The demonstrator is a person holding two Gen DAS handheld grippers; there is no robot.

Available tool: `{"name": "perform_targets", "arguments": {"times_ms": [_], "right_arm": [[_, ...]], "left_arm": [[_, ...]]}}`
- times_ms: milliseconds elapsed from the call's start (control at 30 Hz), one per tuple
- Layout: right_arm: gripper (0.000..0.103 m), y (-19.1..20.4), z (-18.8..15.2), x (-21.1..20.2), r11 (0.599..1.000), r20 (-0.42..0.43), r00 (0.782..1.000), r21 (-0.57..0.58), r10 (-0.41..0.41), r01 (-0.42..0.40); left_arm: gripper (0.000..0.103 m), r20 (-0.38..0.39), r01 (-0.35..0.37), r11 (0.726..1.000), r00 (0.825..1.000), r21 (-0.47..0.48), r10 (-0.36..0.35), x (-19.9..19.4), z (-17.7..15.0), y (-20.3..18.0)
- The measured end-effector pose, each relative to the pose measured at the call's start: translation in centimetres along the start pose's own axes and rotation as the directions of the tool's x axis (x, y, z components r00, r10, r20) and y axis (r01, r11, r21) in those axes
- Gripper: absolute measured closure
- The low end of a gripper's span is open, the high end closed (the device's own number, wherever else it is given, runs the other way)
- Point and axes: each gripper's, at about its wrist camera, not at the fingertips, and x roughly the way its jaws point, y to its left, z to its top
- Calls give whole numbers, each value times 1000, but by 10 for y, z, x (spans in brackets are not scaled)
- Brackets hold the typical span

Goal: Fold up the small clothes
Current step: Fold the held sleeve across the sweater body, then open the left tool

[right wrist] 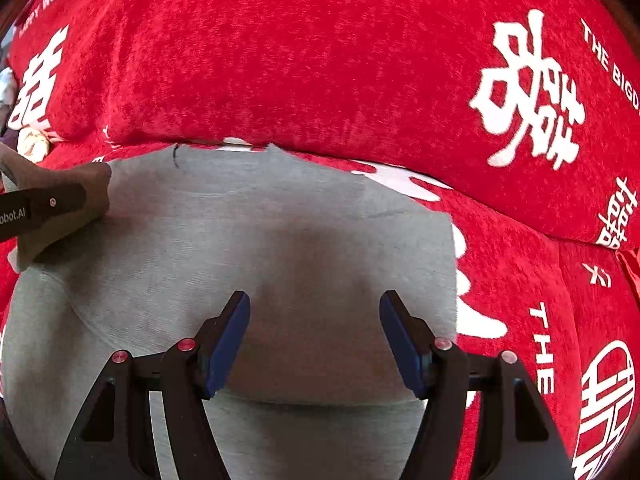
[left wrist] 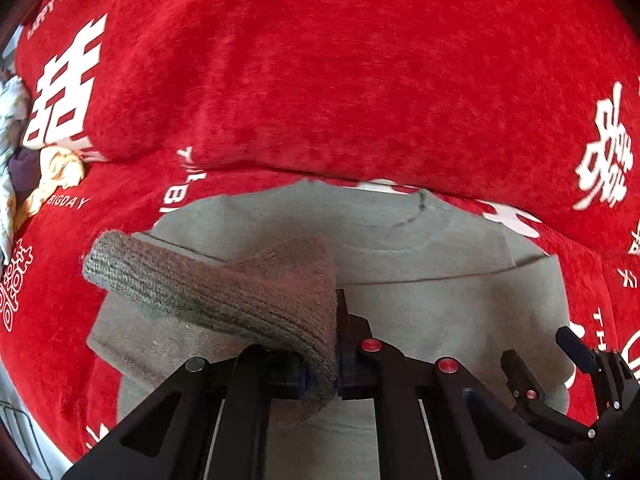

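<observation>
- Currently one grey garment (right wrist: 256, 248) lies flat on the red cover (right wrist: 304, 60), its neckline toward the cover's raised fold; used below as the landmark.
- Count of grippers: two. Left gripper (left wrist: 320, 364) sits over the garment's left side; right gripper (right wrist: 314, 340) sits over its lower middle.
- Left jaws: together, clamped on one ribbed cuff (left wrist: 224, 292). Cuff end sticks out past the fingers, up and to the left, lifted clear of the garment body.
- Sleeve count in view: one, the one held. It crosses above the garment's left shoulder area.
- Right jaws: apart, nothing between them. Two blue pads (right wrist: 226, 344) visible, one per finger, both above grey cloth; contact with the cloth cannot be told.
- Right wrist view shows the left gripper (right wrist: 40, 208) at the garment's upper left corner, cuff wrapped around its tip.
- Left wrist view shows the right gripper (left wrist: 556, 364) at the garment's right edge, fingers spread.
- One horizontal fold line runs across the garment just under the right gripper's pads.
- Red cover: white characters and lettering printed on it; at least four large character blocks seen around the garment in the right wrist view.
- Left of the garment, well apart, at the foot of the fold: one cream cloth lump (left wrist: 56, 178), one dark purple item (left wrist: 24, 168) beside it, one pale patterned cloth (left wrist: 10, 136) at the frame edge.
</observation>
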Motion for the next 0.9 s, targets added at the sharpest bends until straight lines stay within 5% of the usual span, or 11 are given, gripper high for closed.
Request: {"name": "perform_targets", "arguments": {"times_ms": [500,900], "right_arm": [[33,-52,-18,0,998,17,1000,59,-11,10],[33,-78,-27,2,994,28,1000,107,3,-6]], "left_arm": [[93,-29,41,989,999,143,-38,0,-27,-99],[93,-75,39,984,997,171,-27,25,-38,-121]]}}
